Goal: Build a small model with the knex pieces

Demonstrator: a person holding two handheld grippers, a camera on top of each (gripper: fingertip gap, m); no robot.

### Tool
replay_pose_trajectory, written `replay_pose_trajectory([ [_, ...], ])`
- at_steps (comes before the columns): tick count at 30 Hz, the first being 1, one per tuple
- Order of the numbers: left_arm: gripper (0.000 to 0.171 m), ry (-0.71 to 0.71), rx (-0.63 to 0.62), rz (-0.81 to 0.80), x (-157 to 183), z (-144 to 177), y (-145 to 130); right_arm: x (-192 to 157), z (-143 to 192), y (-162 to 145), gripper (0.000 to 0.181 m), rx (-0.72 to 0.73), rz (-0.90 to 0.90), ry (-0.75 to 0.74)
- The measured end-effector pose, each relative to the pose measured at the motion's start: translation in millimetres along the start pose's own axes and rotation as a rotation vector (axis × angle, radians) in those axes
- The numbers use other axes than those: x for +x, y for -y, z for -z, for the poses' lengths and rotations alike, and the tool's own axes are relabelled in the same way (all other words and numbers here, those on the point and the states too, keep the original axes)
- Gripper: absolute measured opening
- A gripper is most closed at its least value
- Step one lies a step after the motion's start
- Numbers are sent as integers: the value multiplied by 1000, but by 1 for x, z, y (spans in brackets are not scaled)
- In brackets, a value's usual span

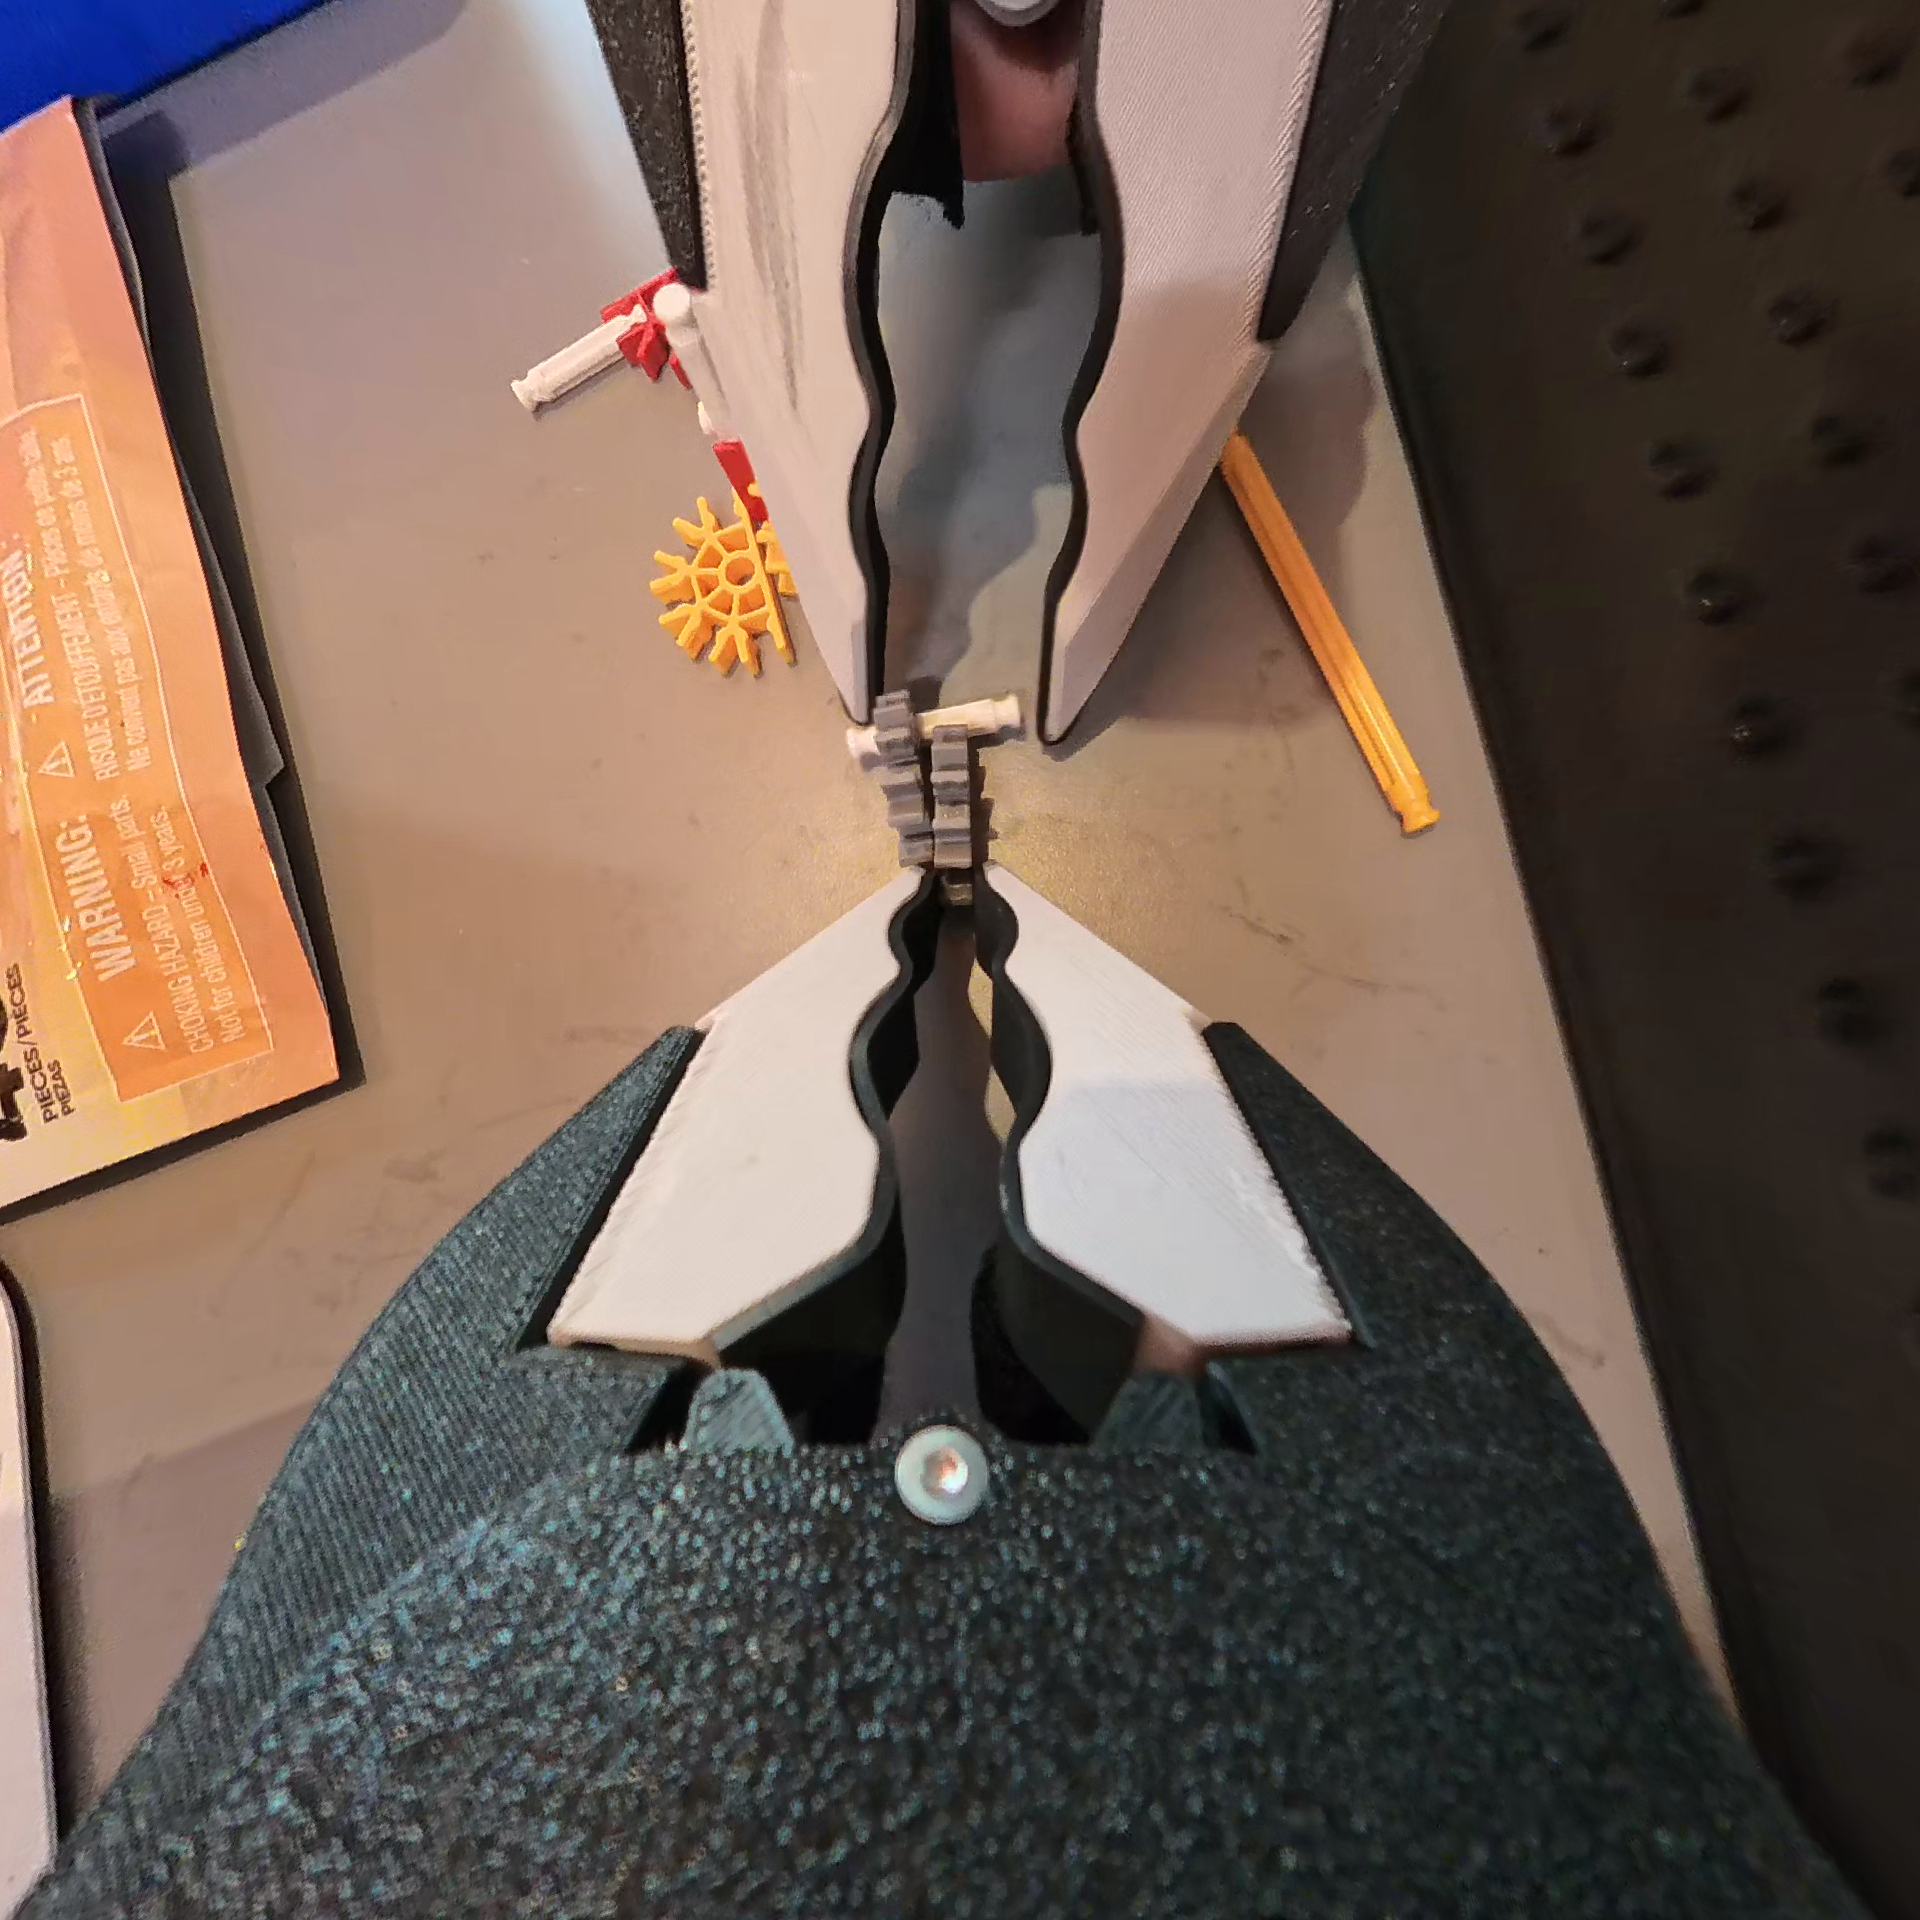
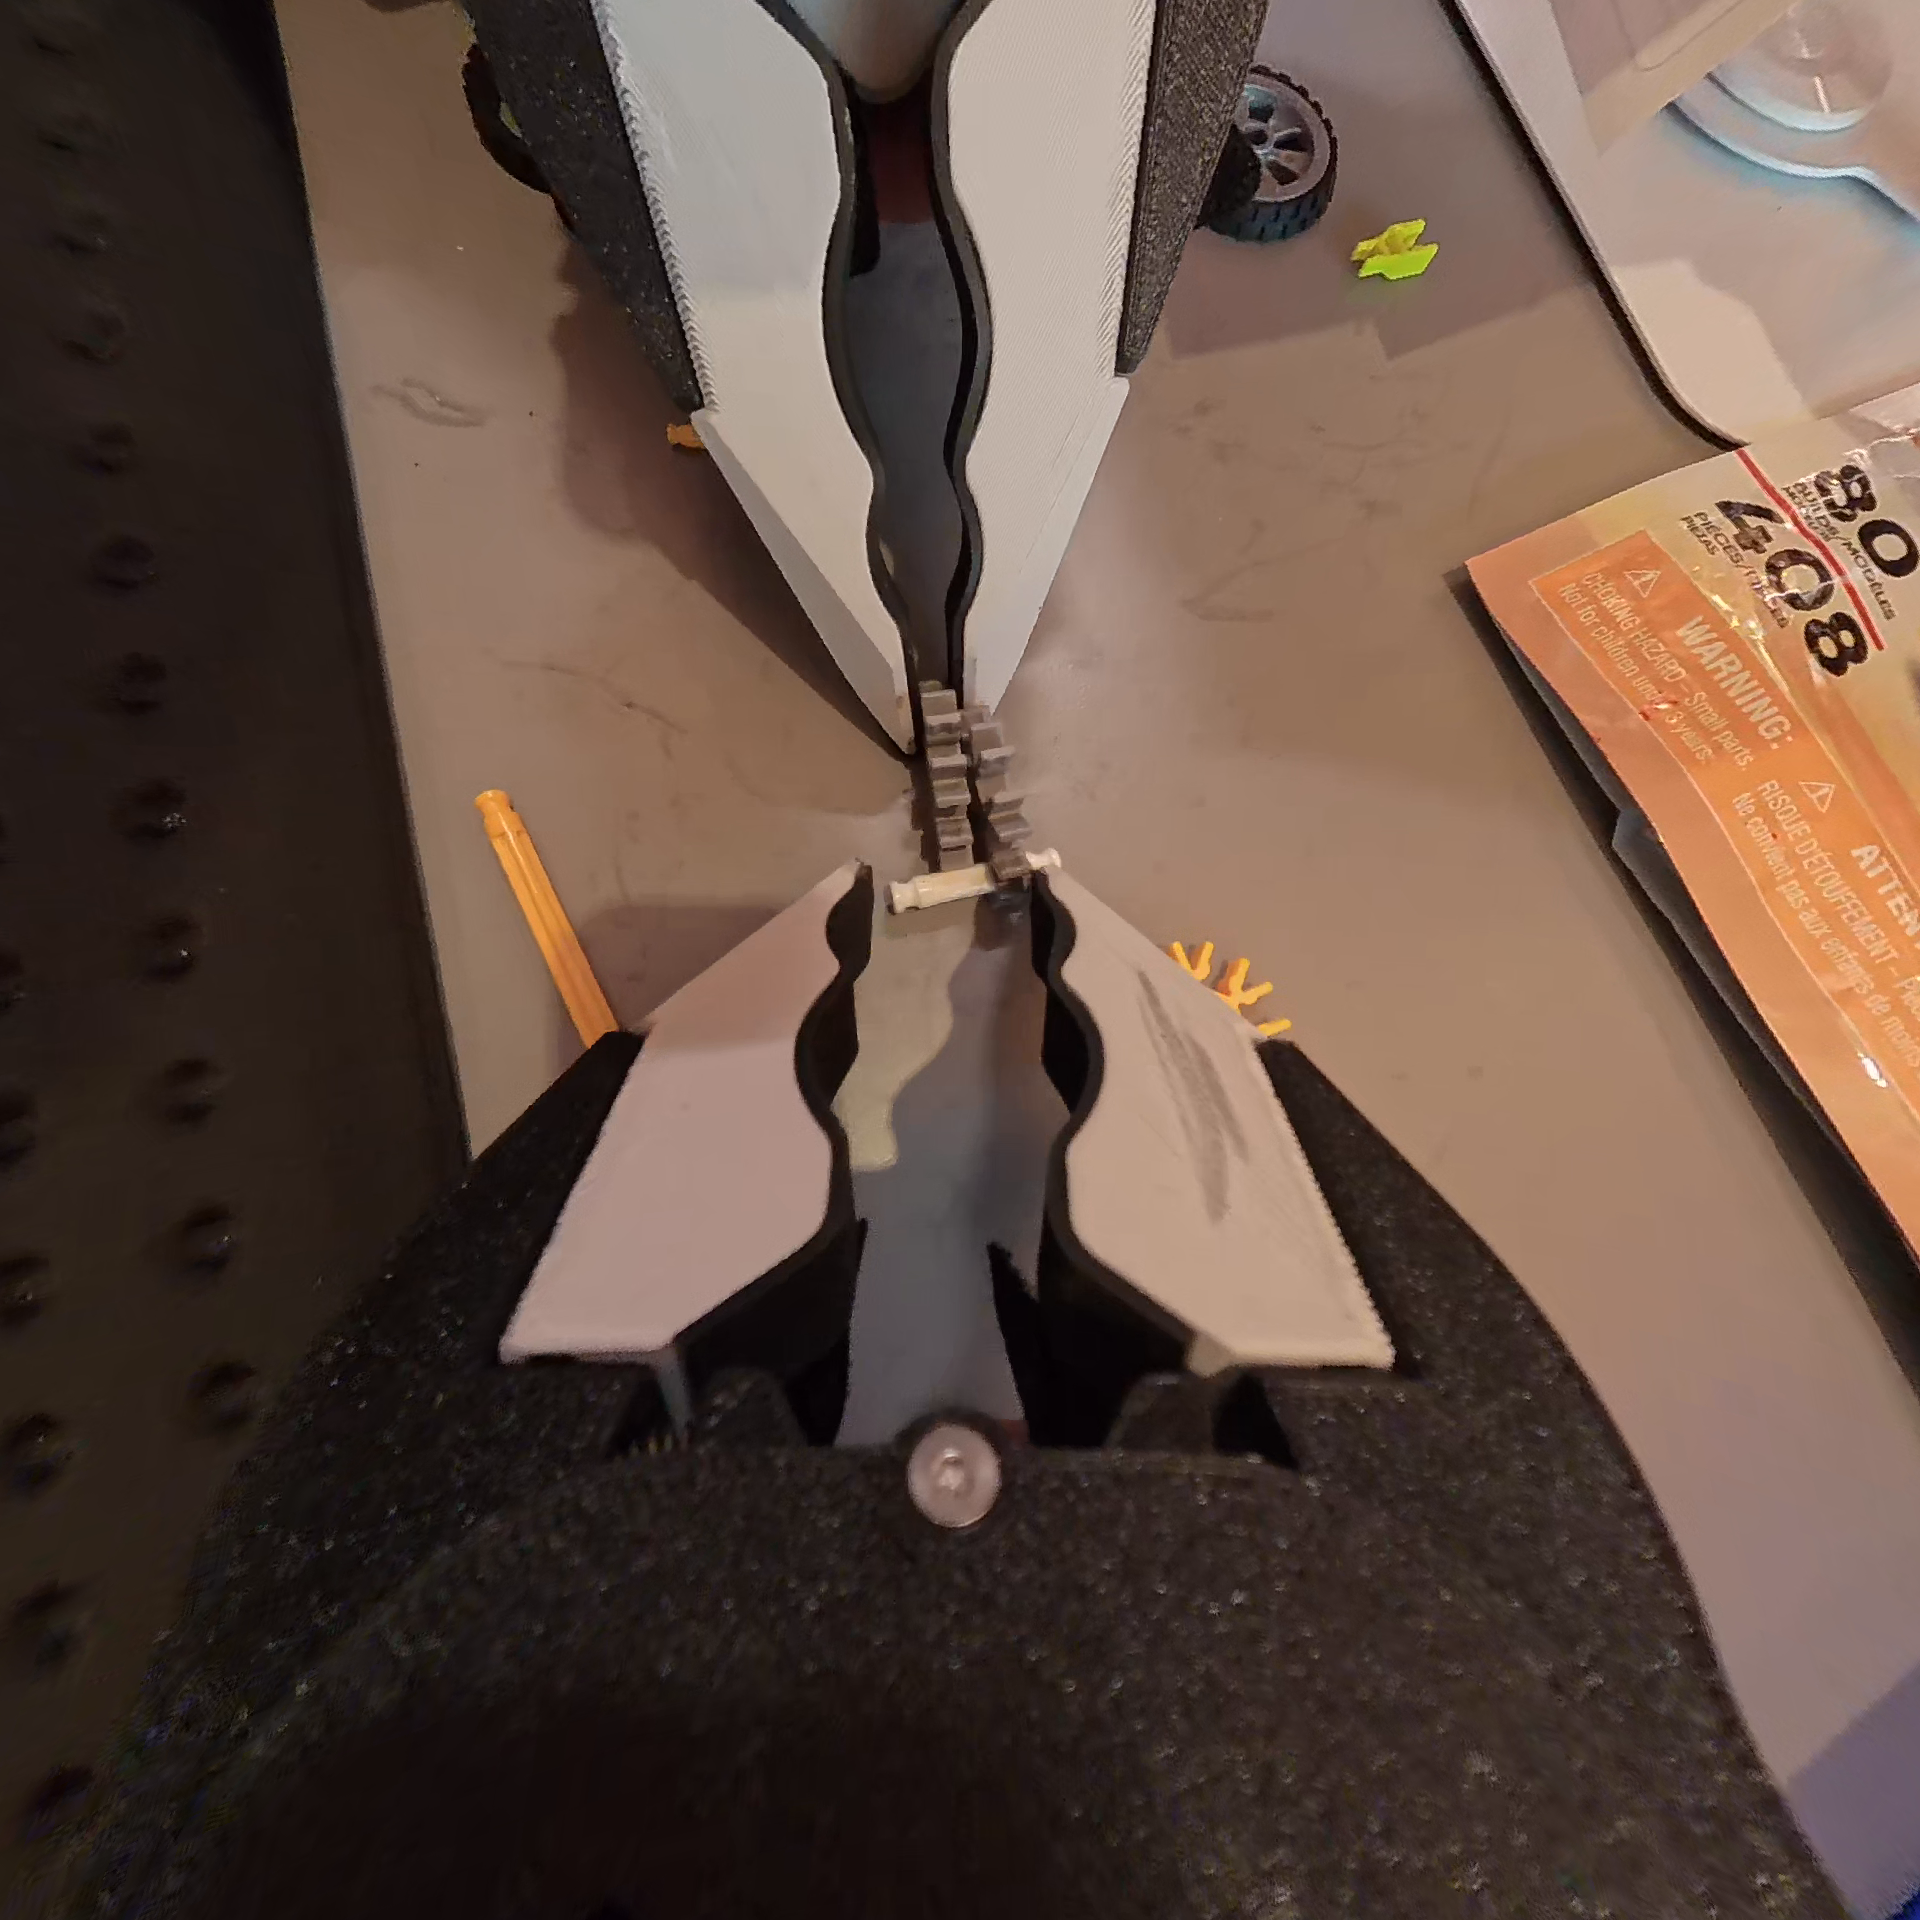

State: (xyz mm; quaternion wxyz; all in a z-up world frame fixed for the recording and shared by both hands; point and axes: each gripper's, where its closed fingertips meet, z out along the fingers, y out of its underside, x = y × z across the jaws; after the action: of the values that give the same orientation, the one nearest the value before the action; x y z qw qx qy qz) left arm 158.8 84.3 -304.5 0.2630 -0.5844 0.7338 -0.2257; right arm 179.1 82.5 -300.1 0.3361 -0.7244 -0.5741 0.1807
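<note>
Two grey toothed connector pieces [image 1: 935, 790] sit side by side, joined by a short white rod [image 1: 977, 719], just above the grey table [image 1: 468, 831]. My left gripper [image 1: 951, 878] is shut on the near end of the grey pieces. My right gripper [image 1: 951, 722] comes in from the opposite side and is open, with one tip at each end of the white rod. In the right wrist view the right gripper [image 2: 945, 883] flanks the white rod [image 2: 935, 894], and the left gripper [image 2: 935, 717] pinches the grey pieces [image 2: 961, 779] from the far side.
A long yellow rod [image 1: 1330, 634] lies beside a black dimpled mat [image 1: 1683, 727]. A yellow snowflake connector [image 1: 727, 592] and a red connector with white rods [image 1: 634, 343] lie left of the right gripper. An orange printed bag [image 2: 1766, 748], a small wheel [image 2: 1273, 156] and a green piece [image 2: 1392, 255] are nearby. My left and right fingertips are right by each other.
</note>
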Motion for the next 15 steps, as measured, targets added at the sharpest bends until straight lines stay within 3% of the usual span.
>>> replay_pose_trajectory([
  [15, 5, -8, 1, -7, -1, -1, 1, 3, 2, -4, 27, -14, 42, 21],
])
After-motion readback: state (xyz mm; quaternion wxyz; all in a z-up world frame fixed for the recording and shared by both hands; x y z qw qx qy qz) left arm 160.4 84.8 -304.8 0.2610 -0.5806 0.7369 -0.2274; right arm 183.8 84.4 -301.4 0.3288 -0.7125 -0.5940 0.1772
